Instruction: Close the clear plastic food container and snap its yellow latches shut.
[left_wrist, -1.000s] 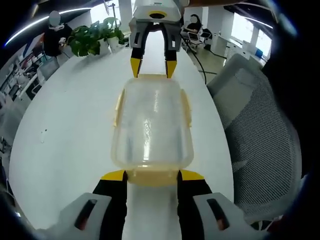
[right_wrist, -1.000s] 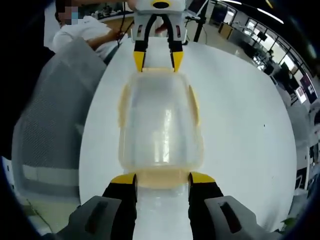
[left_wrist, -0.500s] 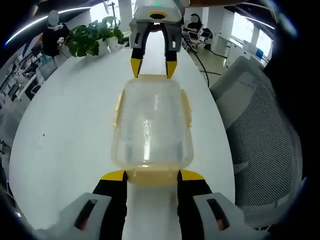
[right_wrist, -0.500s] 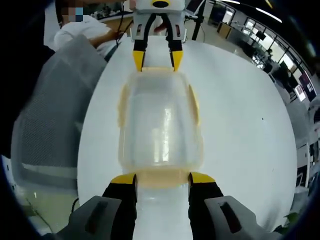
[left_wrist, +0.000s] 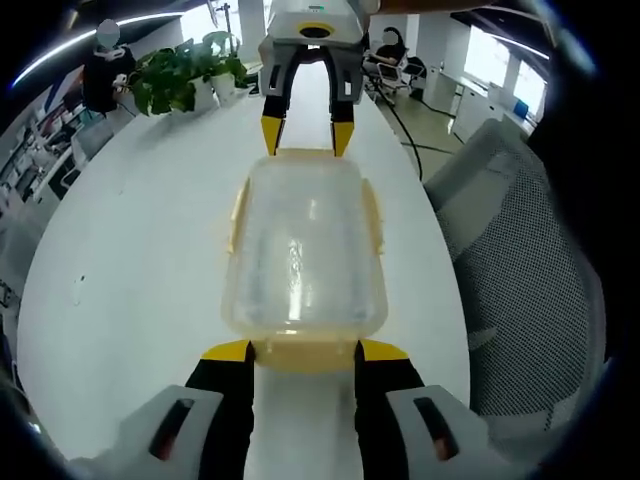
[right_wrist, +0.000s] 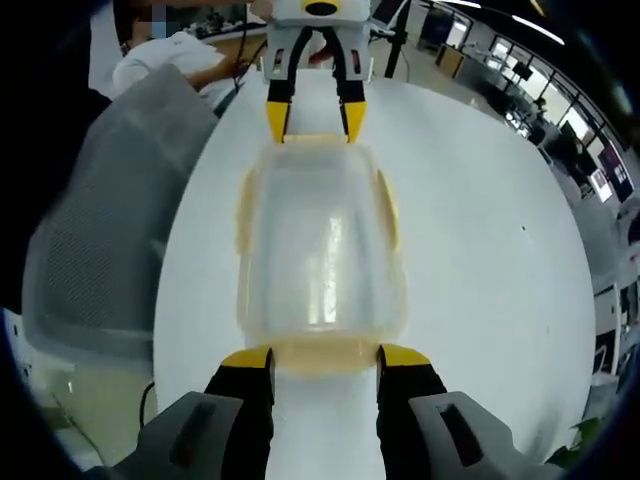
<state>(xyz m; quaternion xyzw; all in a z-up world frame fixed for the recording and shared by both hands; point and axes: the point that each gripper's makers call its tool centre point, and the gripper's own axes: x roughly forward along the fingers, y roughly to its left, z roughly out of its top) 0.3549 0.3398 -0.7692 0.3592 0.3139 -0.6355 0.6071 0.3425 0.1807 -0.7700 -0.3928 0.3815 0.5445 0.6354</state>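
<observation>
The clear plastic food container with yellow latches (left_wrist: 304, 250) lies on the white oval bench (left_wrist: 140, 230), between the two grippers, which face each other along its length. Its lid is on top, and the yellow latches (left_wrist: 374, 215) on the long sides lie close against the walls.

In the left gripper view, the left gripper (left_wrist: 304, 352) has its black jaws with yellow tips spread about as wide as the short end of the container. The yellow end latch (left_wrist: 303, 353) sits between the tips, and the tips seem to touch it at both sides. At the far end, the right gripper (left_wrist: 306, 140) comes down from above, and its yellow tips rest at the far edge of the container.

In the right gripper view (right_wrist: 322, 250) it is the same from the other side: the right gripper (right_wrist: 326, 357) has its jaws open to the width of the near end, one tip at each corner, and the left gripper (right_wrist: 313, 122) meets the far edge.

A grey mesh office chair (left_wrist: 520, 270) stands just beside the bench. Green potted plants (left_wrist: 180, 75) stand at the far end of the bench.
</observation>
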